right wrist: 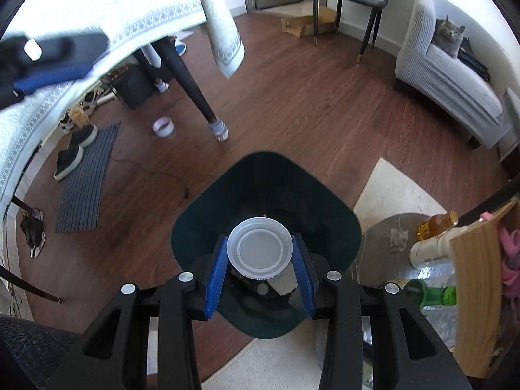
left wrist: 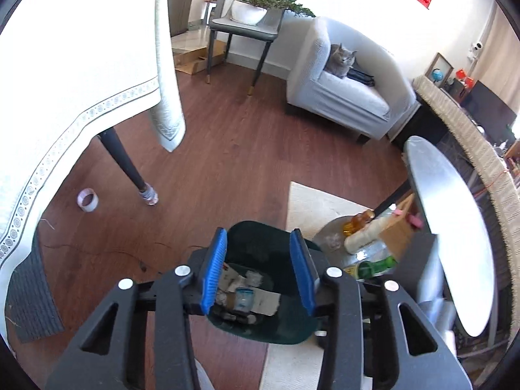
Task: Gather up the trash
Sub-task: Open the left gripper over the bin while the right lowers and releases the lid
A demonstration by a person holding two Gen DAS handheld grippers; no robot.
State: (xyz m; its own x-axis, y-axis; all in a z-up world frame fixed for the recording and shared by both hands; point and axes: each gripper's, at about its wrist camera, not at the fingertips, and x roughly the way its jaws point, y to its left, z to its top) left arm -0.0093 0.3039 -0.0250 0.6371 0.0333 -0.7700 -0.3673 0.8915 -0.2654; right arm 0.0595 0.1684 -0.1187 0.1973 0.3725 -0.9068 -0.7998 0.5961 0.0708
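Two blue ribbed fingers (right wrist: 218,276) of the right gripper (right wrist: 259,278) are clamped on a round plastic lid (right wrist: 259,249), one pad pressing each side of its rim. That lid is translucent grey-white, shallow, with a raised inner ring and a finely ridged edge, and it hangs directly over the open mouth of the trash bin (right wrist: 195,224).

Over the same bin hovers the left gripper (left wrist: 258,271), its fingers (left wrist: 214,269) apart with nothing between them. No earlier view shows how they moved.

Seen past them, the bin (left wrist: 292,325) is dark green, smooth-walled, with a rounded-square rim, and already holds crumpled white paper, a torn card piece and a small clear container (left wrist: 243,297) with a bluish label.

Just right of the bin, a low round stone-look tabletop (right wrist: 380,227) carries an amber bottle (right wrist: 437,224), a cream cylinder (right wrist: 429,250) lying on its side and a green glass bottle (right wrist: 429,294). A pale rug (right wrist: 390,191) lies beneath, on reddish wood-grain floor (right wrist: 308,123).

Farther left, a roll of tape (right wrist: 163,126) sits beside a dark tapered table leg (right wrist: 191,81), under a white embroidered cloth (left wrist: 65,65). A ribbed grey mat (right wrist: 86,178) with shoes lies near left. Far right, a grey cat (left wrist: 341,60) rests on a white armchair (left wrist: 341,94).
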